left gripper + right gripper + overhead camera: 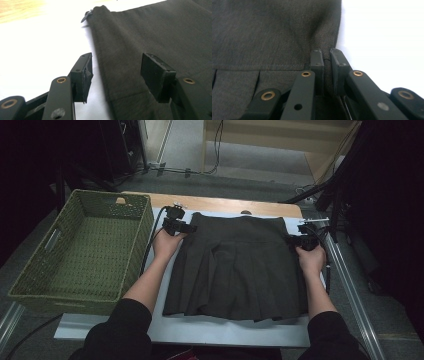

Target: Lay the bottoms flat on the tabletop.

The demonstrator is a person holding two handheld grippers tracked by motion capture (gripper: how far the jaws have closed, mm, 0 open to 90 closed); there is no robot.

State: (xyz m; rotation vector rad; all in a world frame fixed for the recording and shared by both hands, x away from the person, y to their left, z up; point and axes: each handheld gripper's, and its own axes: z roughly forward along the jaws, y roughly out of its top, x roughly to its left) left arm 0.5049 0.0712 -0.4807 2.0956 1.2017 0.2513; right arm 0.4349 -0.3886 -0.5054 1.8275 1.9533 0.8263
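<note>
A dark grey pleated skirt (235, 265) lies flat on the white table (200, 330), waistband at the far side. My left gripper (186, 227) is at the skirt's upper left corner. In the left gripper view it (117, 75) is open, its jaws straddling the skirt's (162, 32) side edge just below the waistband, with the pads clear of the cloth. My right gripper (295, 240) is at the skirt's upper right edge. In the right gripper view it (326, 67) is shut on a pinched fold of the skirt (262, 37) beside the waistband seam.
A green woven basket (30, 290) stands empty at the left of the table, close to my left forearm. A wooden strip (225, 204) runs along the table's far edge. Cables and stands sit on the floor beyond and to the right.
</note>
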